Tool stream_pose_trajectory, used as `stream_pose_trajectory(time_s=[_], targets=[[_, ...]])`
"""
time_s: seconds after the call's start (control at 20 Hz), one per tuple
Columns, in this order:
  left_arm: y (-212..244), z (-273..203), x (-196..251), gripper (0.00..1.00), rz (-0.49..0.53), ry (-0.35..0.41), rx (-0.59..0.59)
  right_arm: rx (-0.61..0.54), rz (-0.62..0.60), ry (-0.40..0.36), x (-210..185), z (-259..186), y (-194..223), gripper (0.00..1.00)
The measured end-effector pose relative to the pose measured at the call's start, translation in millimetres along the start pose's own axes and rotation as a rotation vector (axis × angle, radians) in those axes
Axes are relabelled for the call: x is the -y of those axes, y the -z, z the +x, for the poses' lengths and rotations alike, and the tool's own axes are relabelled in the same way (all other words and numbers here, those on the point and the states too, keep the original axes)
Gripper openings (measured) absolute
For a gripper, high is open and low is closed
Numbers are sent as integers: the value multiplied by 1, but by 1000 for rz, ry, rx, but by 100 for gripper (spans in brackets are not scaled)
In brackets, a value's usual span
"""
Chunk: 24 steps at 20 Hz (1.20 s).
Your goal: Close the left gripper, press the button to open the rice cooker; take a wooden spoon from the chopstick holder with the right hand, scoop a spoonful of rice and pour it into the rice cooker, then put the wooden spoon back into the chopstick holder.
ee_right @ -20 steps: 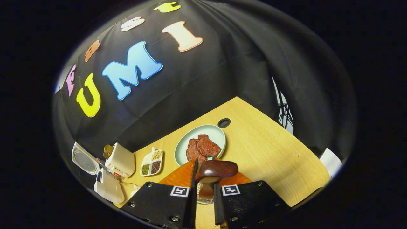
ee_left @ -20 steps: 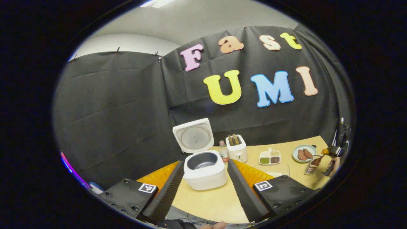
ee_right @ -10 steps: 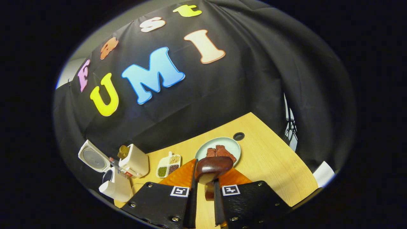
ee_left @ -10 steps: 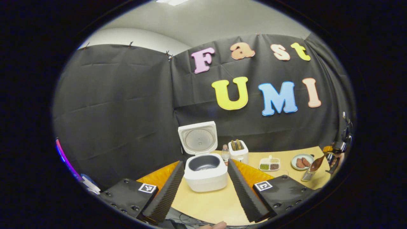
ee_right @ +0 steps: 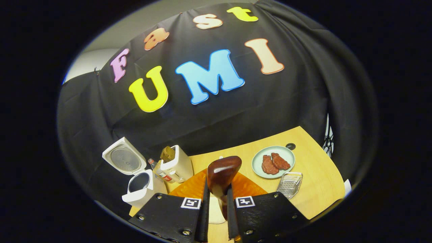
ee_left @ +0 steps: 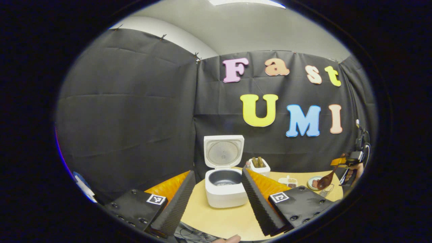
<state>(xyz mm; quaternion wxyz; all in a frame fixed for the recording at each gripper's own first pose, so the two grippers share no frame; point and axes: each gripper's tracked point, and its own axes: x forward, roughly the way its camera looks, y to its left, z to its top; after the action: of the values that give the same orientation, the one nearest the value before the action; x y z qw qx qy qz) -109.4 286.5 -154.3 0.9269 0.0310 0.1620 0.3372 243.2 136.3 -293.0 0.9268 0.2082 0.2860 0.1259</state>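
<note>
The white rice cooker (ee_left: 226, 194) stands on the table with its lid (ee_left: 224, 152) up and its dark pot bare. My left gripper (ee_left: 217, 202) is open, and the cooker sits some way off between its fingers. In the right gripper view the cooker (ee_right: 140, 190) is at the lower left. My right gripper (ee_right: 217, 207) is shut on the handle of the dark wooden spoon (ee_right: 222, 170), whose bowl stands up above the fingertips. The metal chopstick holder (ee_right: 289, 184) lies on the table to the right. Far right in the left gripper view, the right gripper (ee_left: 347, 165) holds the spoon (ee_left: 325, 181) in the air.
A white toaster (ee_right: 177, 165) and a small bottle (ee_right: 157, 168) stand beside the cooker. A pale green plate (ee_right: 281, 153) with meat slices lies near the back right, by a round hole (ee_right: 290, 146) in the wooden table (ee_right: 314, 189). A pale dish (ee_right: 216, 212) lies under my right fingers.
My left gripper has drawn back from the cooker and tilted up. My right gripper has risen with the spoon and swung left, and the holder has come into sight on its right.
</note>
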Motion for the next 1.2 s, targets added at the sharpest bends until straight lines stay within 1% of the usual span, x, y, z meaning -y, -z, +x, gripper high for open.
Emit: stream_pose_trajectory(time_s=[0.1, 0.25, 0.4, 0.45, 0.5, 0.65, 0.75, 0.8, 0.9, 1.15, 1.2], targets=[[-7, 4, -15, 95, -11, 9, 13, -31, -27, -20, -31, 12, 19, 23], [-12, 13, -34, 90, -15, -11, 12, -91, -84, -33, -54, 42, 51, 23], [-9, 23, -51, 90, -12, -69, -6, -157, -159, -3, -44, 77, 83, 23], [-9, 23, -57, 94, -9, -87, -12, -174, -190, 13, -35, 89, 90, 23], [-9, 23, -59, 90, -7, -101, -18, -187, -221, 22, -29, 97, 97, 23], [6, 31, -63, 90, 8, -132, -56, -234, -294, 27, -21, 117, 120, 23], [8, 32, -63, 90, 7, -149, -68, -274, -295, 23, -20, 126, 141, 23], [8, 31, -64, 92, 4, -155, -68, -287, -292, 20, -24, 131, 147, 23], [9, 30, -68, 90, 12, -170, -67, -321, -278, 0, -35, 135, 163, 23], [13, 27, -89, 90, -21, -213, -77, -376, -152, -40, -68, 142, 178, 23], [15, 26, -93, 94, -26, -222, -78, -384, -129, -43, -72, 142, 180, 23]])
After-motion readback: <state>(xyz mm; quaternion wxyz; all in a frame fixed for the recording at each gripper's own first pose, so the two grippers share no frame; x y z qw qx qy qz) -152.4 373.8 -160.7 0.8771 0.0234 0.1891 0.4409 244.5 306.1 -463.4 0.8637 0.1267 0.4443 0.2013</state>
